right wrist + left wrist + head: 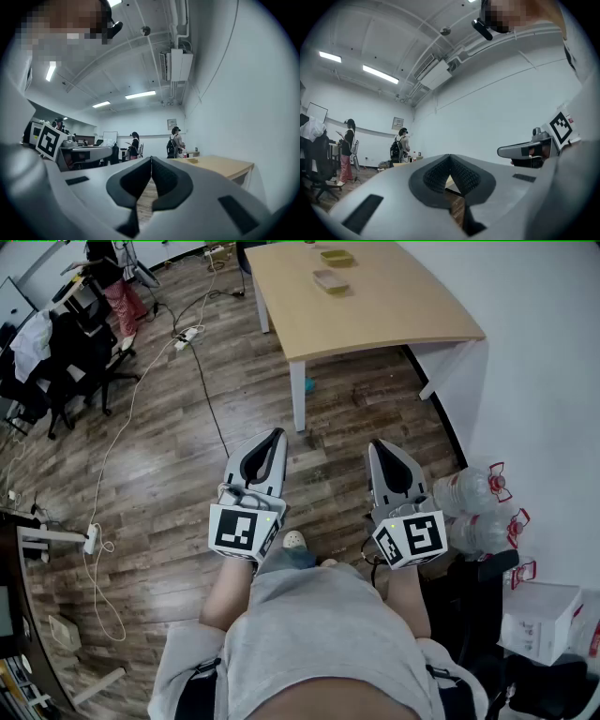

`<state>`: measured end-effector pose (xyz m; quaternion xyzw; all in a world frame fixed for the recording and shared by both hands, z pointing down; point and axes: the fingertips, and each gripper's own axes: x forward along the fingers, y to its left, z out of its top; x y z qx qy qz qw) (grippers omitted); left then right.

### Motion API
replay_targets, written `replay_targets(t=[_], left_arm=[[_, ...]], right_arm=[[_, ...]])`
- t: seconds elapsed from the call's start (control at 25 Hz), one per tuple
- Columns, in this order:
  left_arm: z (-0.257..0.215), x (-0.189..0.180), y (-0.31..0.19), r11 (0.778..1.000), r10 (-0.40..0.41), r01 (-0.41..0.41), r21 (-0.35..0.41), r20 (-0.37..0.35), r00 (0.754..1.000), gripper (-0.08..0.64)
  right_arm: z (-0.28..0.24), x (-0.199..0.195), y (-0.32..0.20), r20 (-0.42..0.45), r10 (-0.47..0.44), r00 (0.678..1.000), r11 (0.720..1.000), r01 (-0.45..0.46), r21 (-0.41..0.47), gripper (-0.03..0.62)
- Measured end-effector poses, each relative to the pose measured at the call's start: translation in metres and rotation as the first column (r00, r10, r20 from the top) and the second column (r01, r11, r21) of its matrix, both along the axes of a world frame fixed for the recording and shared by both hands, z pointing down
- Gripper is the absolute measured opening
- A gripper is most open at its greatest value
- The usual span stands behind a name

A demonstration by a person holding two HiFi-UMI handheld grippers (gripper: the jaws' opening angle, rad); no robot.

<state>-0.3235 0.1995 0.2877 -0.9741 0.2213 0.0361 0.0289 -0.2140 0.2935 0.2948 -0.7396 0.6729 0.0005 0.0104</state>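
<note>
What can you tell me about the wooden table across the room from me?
The table has a pale, wood-look top with one curved edge. It is carried on white legs and stands level on the dark plank floor, with its right side close to the white wall. Two small, flat, yellowish items lie toward its far end, but they are too small to identify.

Wooden table (394,310) bearing two small yellowish items (331,281); power strip (186,335) on floor (187,446); office chairs (56,362) far left.
</note>
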Motion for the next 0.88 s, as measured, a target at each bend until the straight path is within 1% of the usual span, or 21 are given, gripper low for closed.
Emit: replay_targets(t=[0.4, 0.88], left_arm=[[-0.003, -0.002, -0.005, 1.0, 0.011, -0.011, 0.0, -0.011, 1.0, 0.015], [-0.001, -0.001, -0.035, 1.0, 0.021, -0.021, -0.003, -0.028, 0.999, 0.015]], right_arm=[[-0.001, -0.011, -0.011, -0.004, -0.014, 1.0, 1.0, 0.014, -0.002, 0.011], [0.006, -0.012, -0.04, -0.004, 0.001, 1.0, 1.0, -0.001, -0.014, 0.011]])
